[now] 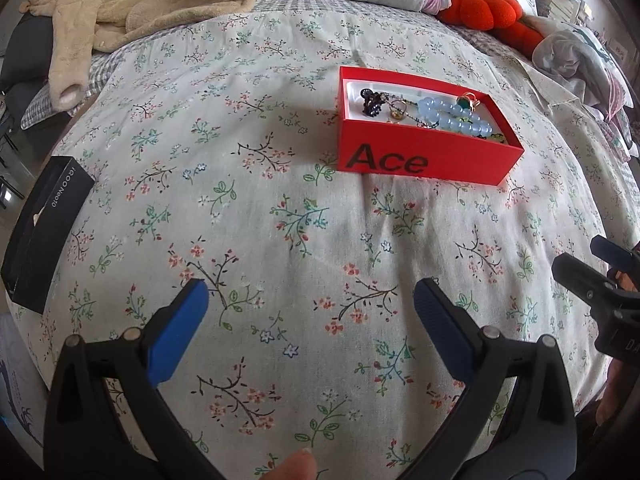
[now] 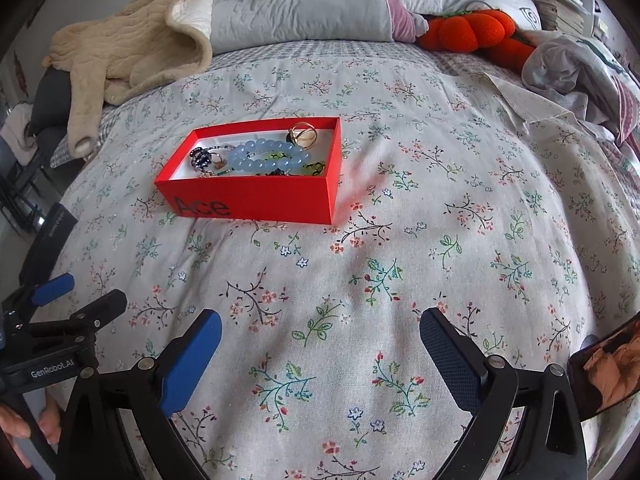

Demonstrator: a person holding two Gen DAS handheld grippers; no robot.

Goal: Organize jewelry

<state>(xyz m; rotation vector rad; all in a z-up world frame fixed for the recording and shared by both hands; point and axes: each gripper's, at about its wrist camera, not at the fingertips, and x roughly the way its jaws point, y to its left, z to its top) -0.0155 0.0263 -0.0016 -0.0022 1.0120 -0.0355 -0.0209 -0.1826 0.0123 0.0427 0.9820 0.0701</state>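
Red box [image 1: 424, 160] holds the jewelry: blue bead bracelet [image 1: 452, 114], rings, dark charm. It sits on the floral bedspread [image 1: 280, 220], long axis slanting. We hover short of it, left gripper [image 1: 310, 308] and right gripper [image 2: 320, 340] spread, empty; neither clearly nearer.

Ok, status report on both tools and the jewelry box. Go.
Left tool open, empty. Right tool open, empty. Red box on the bedspread, blue bead bracelet and rings inside. Nothing in the way.
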